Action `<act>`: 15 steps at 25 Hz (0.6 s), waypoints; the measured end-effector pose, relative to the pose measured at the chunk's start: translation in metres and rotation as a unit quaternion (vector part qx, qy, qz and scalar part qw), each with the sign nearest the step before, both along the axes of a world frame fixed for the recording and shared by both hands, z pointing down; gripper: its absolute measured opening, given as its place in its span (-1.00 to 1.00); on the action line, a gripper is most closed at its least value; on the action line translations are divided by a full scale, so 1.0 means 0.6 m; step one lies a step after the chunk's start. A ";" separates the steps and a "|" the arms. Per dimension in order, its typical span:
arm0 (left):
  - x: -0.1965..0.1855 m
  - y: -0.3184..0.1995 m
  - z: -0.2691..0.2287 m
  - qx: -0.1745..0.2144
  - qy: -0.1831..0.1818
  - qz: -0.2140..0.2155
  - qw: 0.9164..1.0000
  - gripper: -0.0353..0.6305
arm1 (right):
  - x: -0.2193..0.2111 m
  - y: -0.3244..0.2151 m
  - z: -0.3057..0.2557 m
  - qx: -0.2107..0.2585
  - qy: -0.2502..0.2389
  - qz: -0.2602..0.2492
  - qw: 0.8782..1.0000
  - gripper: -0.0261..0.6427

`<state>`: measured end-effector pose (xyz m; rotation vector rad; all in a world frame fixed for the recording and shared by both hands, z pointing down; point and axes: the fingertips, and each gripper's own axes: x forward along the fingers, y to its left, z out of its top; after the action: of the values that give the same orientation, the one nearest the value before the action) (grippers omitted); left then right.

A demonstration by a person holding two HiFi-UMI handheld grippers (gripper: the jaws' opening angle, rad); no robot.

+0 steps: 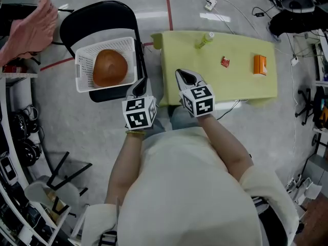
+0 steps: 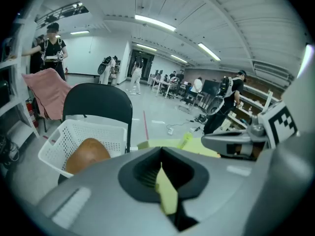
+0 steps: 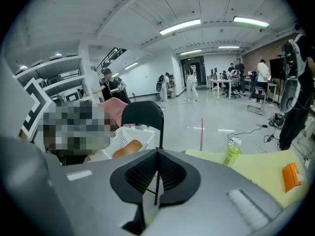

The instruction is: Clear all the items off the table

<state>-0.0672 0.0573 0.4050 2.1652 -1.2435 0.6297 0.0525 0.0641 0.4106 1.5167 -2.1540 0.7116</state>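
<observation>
The table (image 1: 236, 86) has a yellow-green cloth on it. Three things lie on it. A green bottle (image 1: 204, 40) lies on its side at the far edge, toward the left. A small red thing (image 1: 225, 62) sits near the middle. An orange box (image 1: 260, 64) sits to the right of it, well apart from the bottle.

Left of the table stands a black chair (image 1: 97, 14). A white basket (image 1: 102, 45) rests on its seat. Inside the basket is a round brown thing (image 1: 109, 67). I cannot tell what it is. A pink cloth (image 1: 31, 29) hangs far off to the left.

A person holds both grippers out in front. The left gripper (image 1: 139, 86) is at the near right corner of the basket, between the chair and the table. Its jaws are pressed together with nothing in them. The right gripper (image 1: 184, 77) is over the near left corner of the table. Its jaws are pressed together too, and it holds nothing. The two grippers are side by side, close but not touching.
</observation>
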 end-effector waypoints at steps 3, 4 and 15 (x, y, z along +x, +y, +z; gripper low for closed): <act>0.049 -0.014 0.010 -0.003 0.003 0.008 1.000 -0.87 | 0.055 -0.008 0.012 -0.002 0.005 0.011 1.000 -0.93; 0.066 -0.019 0.014 -0.003 0.004 0.011 1.000 -0.87 | 0.074 -0.011 0.017 -0.003 0.007 0.015 1.000 -0.93; 0.222 -0.080 0.088 -0.008 0.009 0.031 0.999 -0.87 | 0.258 -0.082 0.111 -0.013 0.019 0.057 0.998 -0.93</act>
<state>0.0657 0.0090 0.4580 2.1987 -1.1626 0.6417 0.2070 0.0146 0.4775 1.6360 -2.0361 0.7401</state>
